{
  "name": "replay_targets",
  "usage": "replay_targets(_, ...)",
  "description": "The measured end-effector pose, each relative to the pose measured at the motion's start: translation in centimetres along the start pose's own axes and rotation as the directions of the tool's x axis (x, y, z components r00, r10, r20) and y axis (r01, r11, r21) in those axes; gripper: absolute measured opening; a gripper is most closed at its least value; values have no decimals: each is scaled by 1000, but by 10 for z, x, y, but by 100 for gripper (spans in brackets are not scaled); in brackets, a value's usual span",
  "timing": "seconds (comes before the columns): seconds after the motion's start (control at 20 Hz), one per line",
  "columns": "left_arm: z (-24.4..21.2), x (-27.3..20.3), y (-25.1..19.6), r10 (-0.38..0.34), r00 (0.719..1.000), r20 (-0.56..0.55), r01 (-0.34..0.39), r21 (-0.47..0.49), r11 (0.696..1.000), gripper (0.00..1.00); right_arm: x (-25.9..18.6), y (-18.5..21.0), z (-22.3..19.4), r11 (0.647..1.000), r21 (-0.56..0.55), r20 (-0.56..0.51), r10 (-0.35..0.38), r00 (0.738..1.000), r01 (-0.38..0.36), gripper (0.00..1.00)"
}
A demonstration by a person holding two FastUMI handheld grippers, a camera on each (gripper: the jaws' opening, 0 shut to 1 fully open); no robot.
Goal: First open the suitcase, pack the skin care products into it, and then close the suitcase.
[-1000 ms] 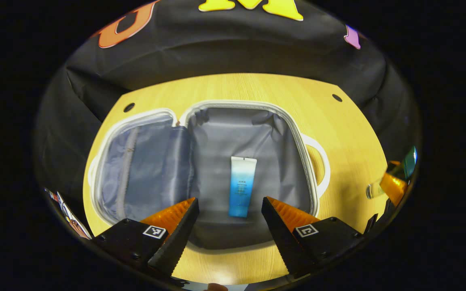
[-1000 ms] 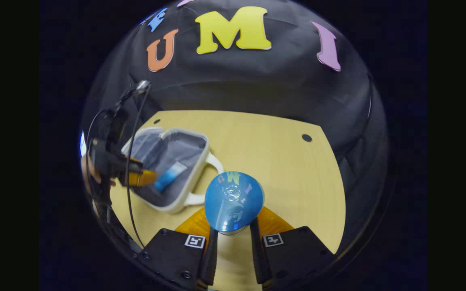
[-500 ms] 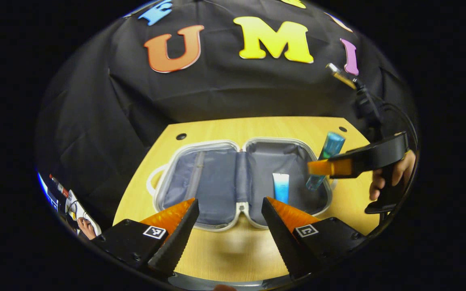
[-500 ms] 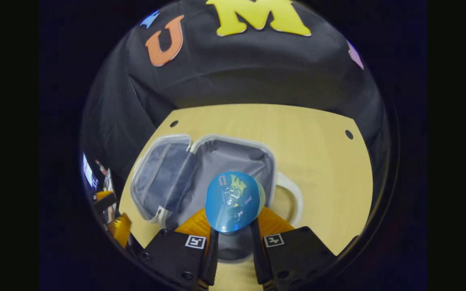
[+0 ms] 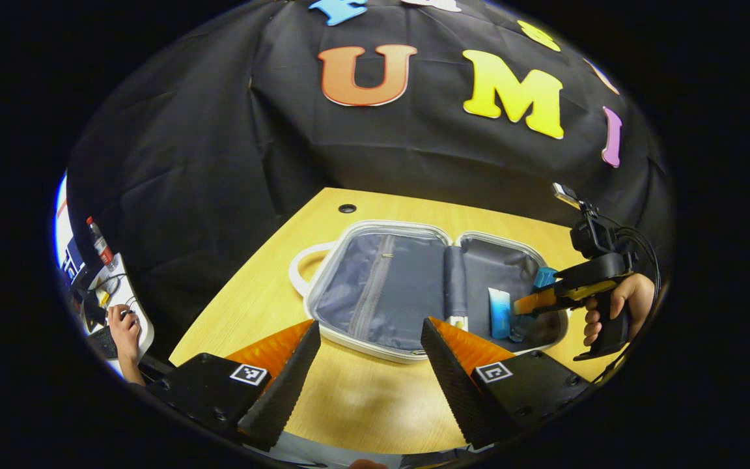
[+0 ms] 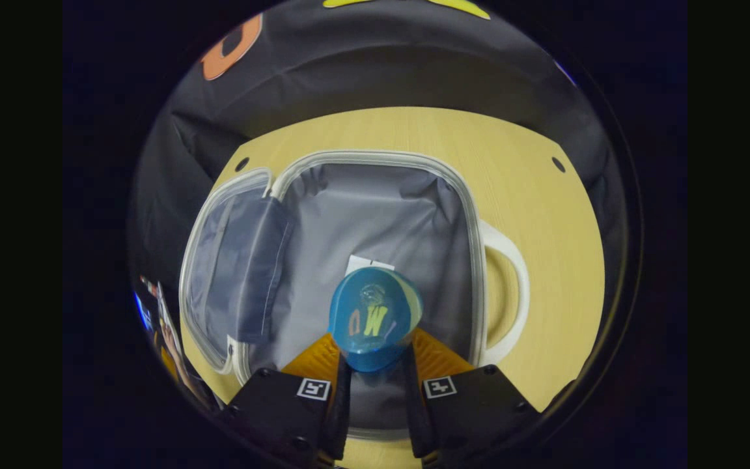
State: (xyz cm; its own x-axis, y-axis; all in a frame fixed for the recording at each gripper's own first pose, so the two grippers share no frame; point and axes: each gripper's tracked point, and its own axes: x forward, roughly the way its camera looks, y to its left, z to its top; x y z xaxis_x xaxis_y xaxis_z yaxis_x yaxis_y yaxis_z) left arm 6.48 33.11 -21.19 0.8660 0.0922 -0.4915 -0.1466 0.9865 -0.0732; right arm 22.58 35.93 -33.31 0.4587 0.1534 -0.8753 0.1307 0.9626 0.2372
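The white-rimmed suitcase (image 5: pixel 375 345) lies open and flat on the wooden table (image 5: pixel 355 404), grey lining up. A blue-and-white tube (image 5: pixel 499 314) rests in its right half. My left gripper (image 5: pixel 370 365) is open, held back over the table's near side, with nothing between its fingers. My right gripper (image 6: pixel 375 378) is shut on a clear blue bottle (image 6: pixel 375 317) and holds it low over the right half of the suitcase (image 6: pixel 472 215). In the left gripper view the right gripper (image 5: pixel 547 298) sits at the case's right edge, a hand (image 5: pixel 622 306) on its grip, the bottle (image 5: pixel 542 278) poking up.
The suitcase's white handles (image 5: pixel 303 264) (image 6: pixel 512 293) stick out at both ends. A person's hand (image 5: pixel 124 326) rests at a desk with cluttered items (image 5: pixel 95 241) beyond the table's left side. Small round holes (image 5: pixel 347 208) mark the tabletop near the far edge.
My left gripper has pulled back and swung left, away from the suitcase. My right gripper has carried the blue bottle down over the suitcase's right half, close above the tube.
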Motion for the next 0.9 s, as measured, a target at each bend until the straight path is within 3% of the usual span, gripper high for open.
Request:
replay_targets(0.2, 12, 0, 32, 41, 998, 42, -40, -9, 999, 100, 15, -1, 13, 996, 88, -19, -19, 1000, 21, 36)
replay_targets(0.3, 12, 7, 44, 57, 997, 49, -56, -16, 998, 100, 22, -2, 17, 995, 91, -23, -30, 999, 32, 34)
replay_targets(0.4, 7, 10, 57, 90, 996, 28, -89, -33, 996, 99, 25, 3, 19, 996, 90, -29, -17, 999, 19, 37)
replay_targets(0.8, -9, 36, 101, 138, 990, -35, -142, -173, 975, 100, 20, -2, -3, 987, 157, -95, -26, 995, 41, 45)
replay_targets(0.85, -10, 41, 107, 136, 990, -40, -141, -193, 971, 100, 18, -1, -3, 986, 163, -94, -19, 995, 35, 38)
replay_targets(0.9, -13, 50, 114, 128, 991, -47, -136, -224, 965, 100, 11, 4, -3, 986, 169, -83, 3, 997, 11, 45)
